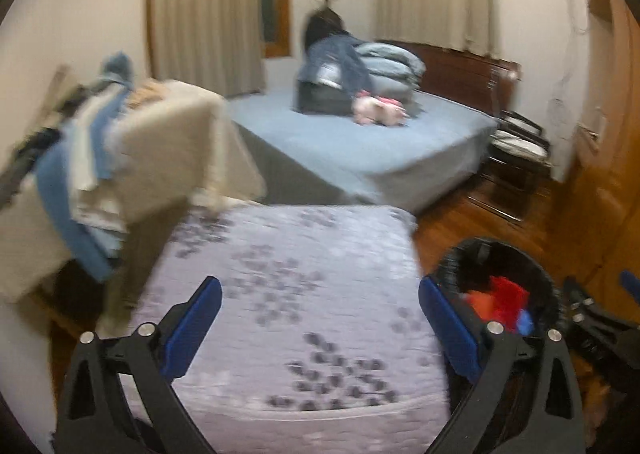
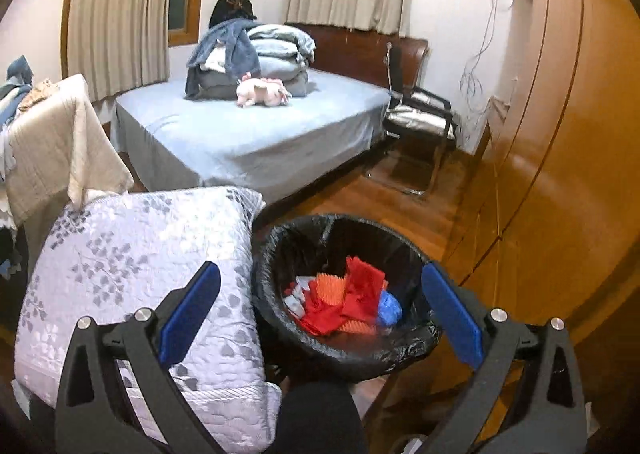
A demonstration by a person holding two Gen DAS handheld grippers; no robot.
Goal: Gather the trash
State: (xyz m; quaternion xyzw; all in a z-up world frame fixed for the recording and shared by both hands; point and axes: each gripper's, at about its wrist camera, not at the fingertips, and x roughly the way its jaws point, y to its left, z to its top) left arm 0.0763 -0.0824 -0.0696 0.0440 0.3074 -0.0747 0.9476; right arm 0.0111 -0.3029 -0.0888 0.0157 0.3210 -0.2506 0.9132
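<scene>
Both my grippers, right (image 2: 320, 310) and left (image 1: 320, 318), gape wide and empty. Just ahead of the right one, the black-lined bin (image 2: 280, 254) holds red, orange and blue scraps (image 2: 352, 302). Beside it, the quilted surface (image 2: 132, 238) looks bare of litter, so I judge collection nearly complete. Beyond lies the bed (image 2: 248, 133).

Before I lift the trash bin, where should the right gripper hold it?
Grip the near rim of the bin from above, one finger inside, one outside. The rim is thin, the mouth too wide to span. The right gripper is open.
</scene>
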